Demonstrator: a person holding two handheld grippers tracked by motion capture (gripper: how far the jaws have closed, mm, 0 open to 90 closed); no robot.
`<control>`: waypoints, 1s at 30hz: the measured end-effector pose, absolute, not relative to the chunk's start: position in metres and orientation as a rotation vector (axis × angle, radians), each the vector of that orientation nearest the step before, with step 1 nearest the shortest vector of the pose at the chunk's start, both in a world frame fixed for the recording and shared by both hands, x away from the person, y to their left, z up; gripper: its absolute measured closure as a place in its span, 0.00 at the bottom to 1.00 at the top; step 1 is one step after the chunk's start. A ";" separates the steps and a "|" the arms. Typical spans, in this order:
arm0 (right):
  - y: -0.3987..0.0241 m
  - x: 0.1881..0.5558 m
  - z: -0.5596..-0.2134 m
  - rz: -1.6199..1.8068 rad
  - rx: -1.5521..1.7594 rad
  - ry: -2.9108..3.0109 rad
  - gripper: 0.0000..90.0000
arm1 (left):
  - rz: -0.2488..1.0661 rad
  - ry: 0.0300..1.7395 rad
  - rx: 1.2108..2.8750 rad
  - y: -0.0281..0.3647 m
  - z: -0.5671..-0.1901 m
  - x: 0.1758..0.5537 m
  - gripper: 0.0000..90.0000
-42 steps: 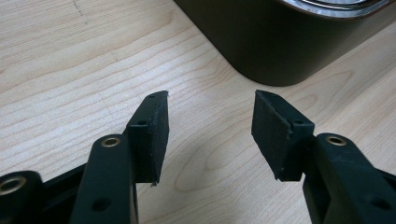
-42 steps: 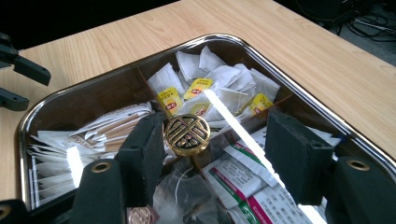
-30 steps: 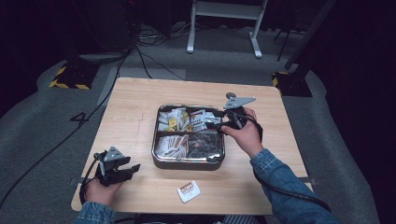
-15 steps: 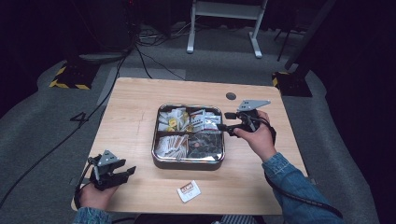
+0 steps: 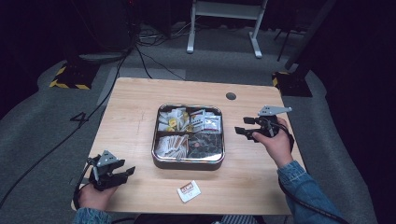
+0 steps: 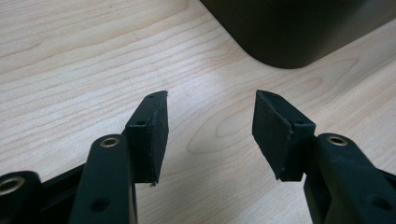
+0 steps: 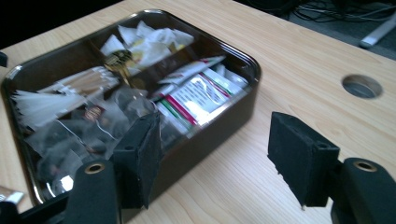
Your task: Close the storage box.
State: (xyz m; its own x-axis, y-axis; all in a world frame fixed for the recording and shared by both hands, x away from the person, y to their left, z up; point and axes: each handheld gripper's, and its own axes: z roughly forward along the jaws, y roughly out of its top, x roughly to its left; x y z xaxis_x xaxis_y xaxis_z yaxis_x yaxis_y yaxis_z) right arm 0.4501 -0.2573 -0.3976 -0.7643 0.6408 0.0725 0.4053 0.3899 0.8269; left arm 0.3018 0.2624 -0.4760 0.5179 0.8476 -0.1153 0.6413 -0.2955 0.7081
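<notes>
A rectangular metal tin (image 5: 188,163) sits mid-table, split into compartments of tea bags and sachets (image 5: 208,122). One loose sachet (image 5: 188,191) lies on the wood in front of it. My right gripper (image 5: 243,132) hovers just off the tin's right side, pointing at it, open with nothing between its pads. In the right gripper view its jaws (image 7: 212,154) frame the tin's wall (image 7: 233,116) and a red-and-white packet (image 7: 198,95). My left gripper (image 5: 123,173) rests at the front left, open and empty. In its own view the left gripper (image 6: 210,126) stands over bare wood near the tin's dark corner (image 6: 299,32).
A round cable hole (image 5: 230,96) lies in the tabletop behind the right hand, also seen as a cable hole (image 7: 362,85) in the right gripper view. The table's front edge runs close under the left hand. Cables and a stand's legs lie on the floor beyond the table.
My right hand has drawn back from above the tin's far right corner to a spot beside its right wall, lower and nearer. The left hand has barely moved.
</notes>
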 end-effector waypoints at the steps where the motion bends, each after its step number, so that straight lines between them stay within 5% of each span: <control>1: -0.260 0.449 -0.399 1.303 0.926 2.389 0.39 | 0.363 1.207 2.045 0.262 -0.476 0.303 0.51; 30: -0.341 0.420 -0.465 1.201 1.159 2.309 0.38 | 0.345 1.187 2.064 0.256 -0.476 0.311 0.51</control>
State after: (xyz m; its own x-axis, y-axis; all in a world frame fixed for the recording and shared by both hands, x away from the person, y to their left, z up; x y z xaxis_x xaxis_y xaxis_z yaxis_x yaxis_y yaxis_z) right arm 0.4203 -0.3413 -0.4651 -0.6335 0.7670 0.1022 0.5241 0.3282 0.7859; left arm 0.3113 0.2556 -0.4761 0.5401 0.8335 -0.1168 0.6410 -0.3174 0.6988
